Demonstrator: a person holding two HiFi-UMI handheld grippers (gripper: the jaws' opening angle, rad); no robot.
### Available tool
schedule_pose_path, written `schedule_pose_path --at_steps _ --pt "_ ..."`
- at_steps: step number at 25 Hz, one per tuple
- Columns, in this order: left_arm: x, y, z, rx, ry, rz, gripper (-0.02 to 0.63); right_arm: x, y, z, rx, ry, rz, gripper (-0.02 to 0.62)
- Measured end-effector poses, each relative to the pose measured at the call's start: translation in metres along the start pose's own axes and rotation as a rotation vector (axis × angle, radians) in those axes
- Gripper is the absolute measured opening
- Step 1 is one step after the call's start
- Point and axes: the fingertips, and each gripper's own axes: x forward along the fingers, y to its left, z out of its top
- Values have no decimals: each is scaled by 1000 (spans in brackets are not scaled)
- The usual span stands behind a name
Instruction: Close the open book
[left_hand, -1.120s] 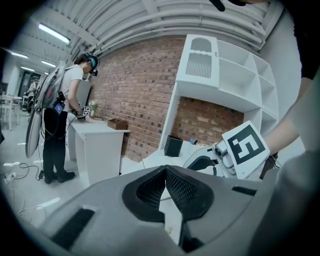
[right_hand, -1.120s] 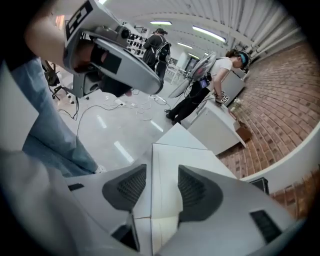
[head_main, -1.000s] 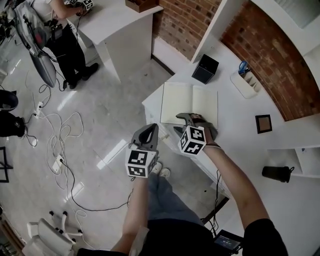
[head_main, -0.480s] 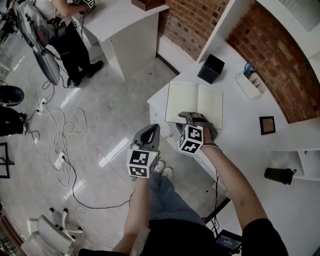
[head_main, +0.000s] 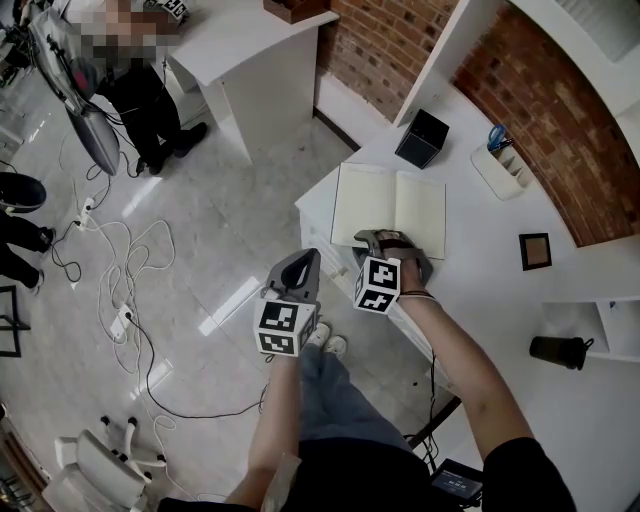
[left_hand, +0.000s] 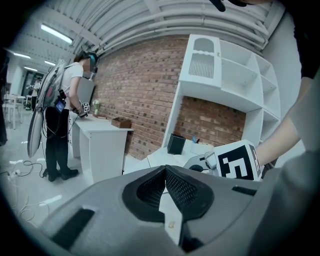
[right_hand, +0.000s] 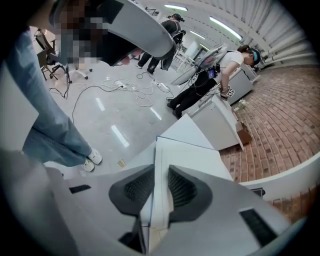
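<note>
White-paged notebook (head_main: 388, 205) lies open just fwd of right gripper (head_main: 383, 242), spine pointing away; jaws closing w/ near page edge between. Left gripper (head_main: 300, 262) pressed together, empty, farther off.

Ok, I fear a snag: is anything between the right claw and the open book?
Nothing visible. The right claw is closing with the open book's near edge between its jaws; the pages lie bare.

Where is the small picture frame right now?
In the head view the picture frame sits on the white desk, right of the open book and below the white tray.
</note>
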Motion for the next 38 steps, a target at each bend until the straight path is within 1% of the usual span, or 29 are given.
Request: schedule_pose_path --at_steps 2,4,8,11,15,18,22,26,29,32,34,38 --pt "0 0 0 1 1 -1 9 -1 0 0 1 -1 -10 64" --pt "0 0 0 -1 0 2 9 -3 -1 1 32 -13 -20 49" --pt "0 -1 1 3 -1 1 9 -14 -9 2 136 -68 -67 29" --pt "2 -1 4 7 -3 3 9 -30 -21 4 252 -138 -126 21" --pt "7 -6 6 13 1 -7 9 -61 -42 1 469 -275 -211 17" --pt "12 -13 5 22 12 -26 9 -87 -56 -8 668 -397 -270 15" --pt "21 -25 8 37 16 -58 9 -114 -65 -35 953 -562 -350 14" --pt "32 -41 9 51 32 -93 9 -132 -61 -71 1199 -664 -402 14" --pt "41 -57 5 67 46 -135 9 -139 -53 -99 1338 -700 -439 14" --pt "48 -72 3 80 59 -170 9 -144 -45 -127 1457 -713 -481 15" --pt "52 -81 3 89 68 -189 9 -146 -39 -141 1498 -703 -502 15" --pt "58 -93 1 106 82 -215 9 -146 -30 -163 1531 -672 -527 15"
